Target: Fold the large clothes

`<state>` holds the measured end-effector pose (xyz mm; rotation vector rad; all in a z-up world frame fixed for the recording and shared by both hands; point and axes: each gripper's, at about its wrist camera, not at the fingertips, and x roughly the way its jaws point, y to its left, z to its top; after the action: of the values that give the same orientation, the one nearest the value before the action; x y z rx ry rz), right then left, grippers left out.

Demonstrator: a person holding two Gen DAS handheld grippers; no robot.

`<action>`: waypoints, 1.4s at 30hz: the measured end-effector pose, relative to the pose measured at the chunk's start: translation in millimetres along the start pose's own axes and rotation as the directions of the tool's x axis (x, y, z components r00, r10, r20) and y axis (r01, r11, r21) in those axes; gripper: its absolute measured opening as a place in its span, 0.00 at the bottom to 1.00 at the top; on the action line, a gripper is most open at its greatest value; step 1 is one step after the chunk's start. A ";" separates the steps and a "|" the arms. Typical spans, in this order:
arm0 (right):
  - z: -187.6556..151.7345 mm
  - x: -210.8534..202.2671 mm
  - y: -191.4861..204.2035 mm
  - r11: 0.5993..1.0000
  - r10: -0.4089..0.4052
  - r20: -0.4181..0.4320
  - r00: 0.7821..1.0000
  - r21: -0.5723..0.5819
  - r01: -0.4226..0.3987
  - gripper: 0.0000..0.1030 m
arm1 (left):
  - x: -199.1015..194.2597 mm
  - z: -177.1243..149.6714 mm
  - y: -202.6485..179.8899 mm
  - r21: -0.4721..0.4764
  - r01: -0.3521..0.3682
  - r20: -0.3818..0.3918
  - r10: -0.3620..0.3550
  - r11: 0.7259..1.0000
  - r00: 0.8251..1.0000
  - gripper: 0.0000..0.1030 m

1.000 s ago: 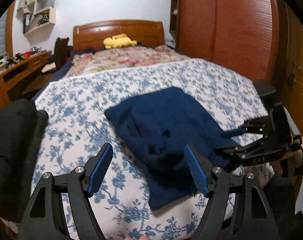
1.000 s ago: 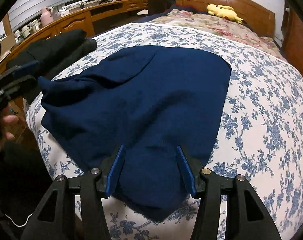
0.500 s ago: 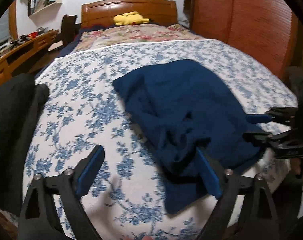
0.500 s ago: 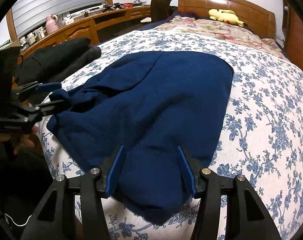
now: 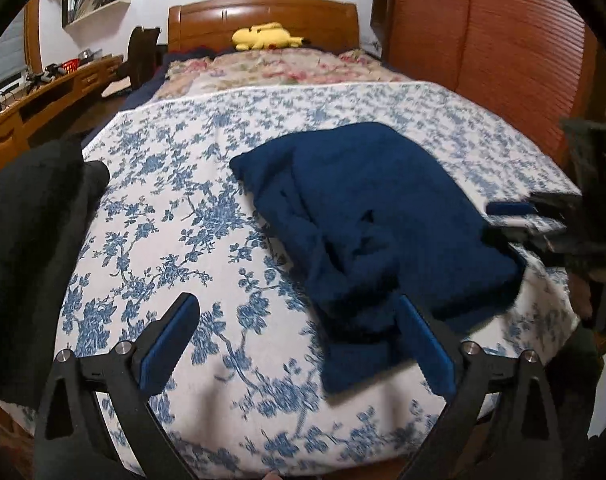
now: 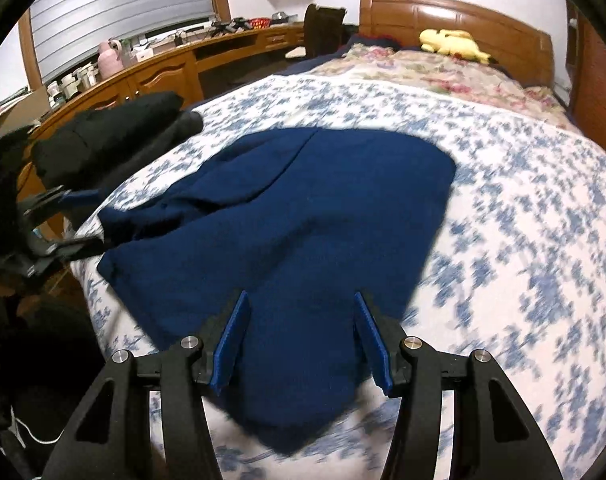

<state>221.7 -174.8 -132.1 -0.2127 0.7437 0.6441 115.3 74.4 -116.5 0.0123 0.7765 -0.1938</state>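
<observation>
The navy garment lies partly folded and still rumpled on the floral bed, further folds apparently remaining, while the left gripper is opening empty and the right gripper hovers half-open, grasping nothing.

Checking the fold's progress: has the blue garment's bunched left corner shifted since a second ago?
Yes. The blue garment's corner dropped flatter onto the bedspread, away from the black clothes pile.

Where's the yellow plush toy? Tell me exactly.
The yellow plush toy lies at the far end of the bed, against the wooden headboard, beyond the floral quilt; the right wrist view shows it upper right.
</observation>
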 end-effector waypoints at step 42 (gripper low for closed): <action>88.4 167.3 -148.2 0.929 0.106 -0.130 0.986 0.367 -0.051 0.79 | 10.2 -31.5 -7.1 -0.127 0.099 -0.045 -0.106 0.987 0.993 0.43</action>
<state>455.2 -178.1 -189.0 0.1128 1.0041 0.5585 99.2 68.3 -145.7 -0.1419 0.8408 -0.2430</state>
